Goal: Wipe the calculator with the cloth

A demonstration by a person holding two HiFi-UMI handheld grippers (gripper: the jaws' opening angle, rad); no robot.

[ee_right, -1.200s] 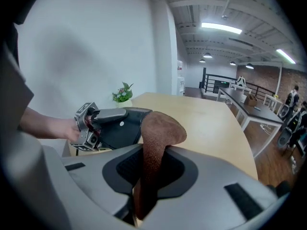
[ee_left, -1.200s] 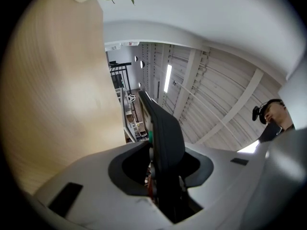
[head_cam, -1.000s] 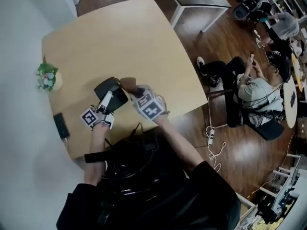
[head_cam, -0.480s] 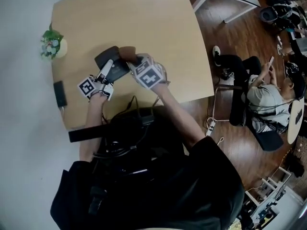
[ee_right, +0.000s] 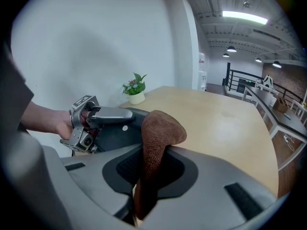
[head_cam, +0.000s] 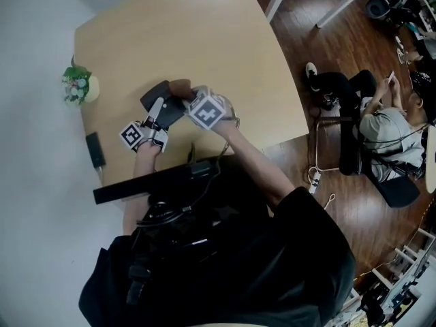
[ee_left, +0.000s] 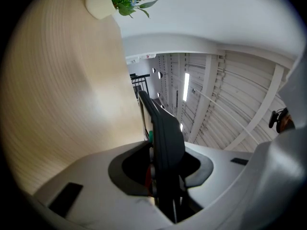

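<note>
The left gripper [ee_left: 162, 178], jaws pinched on the thin edge of the calculator [ee_left: 166, 135] over the table [head_cam: 204, 39], may lose it if the right gripper [ee_right: 147, 178], jaws clamped on the cloth [ee_right: 162, 128] (a bunched wad), presses hard.

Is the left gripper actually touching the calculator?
Touching. The left gripper view shows the left gripper with its jaws clamped on the edge-on calculator.
</note>
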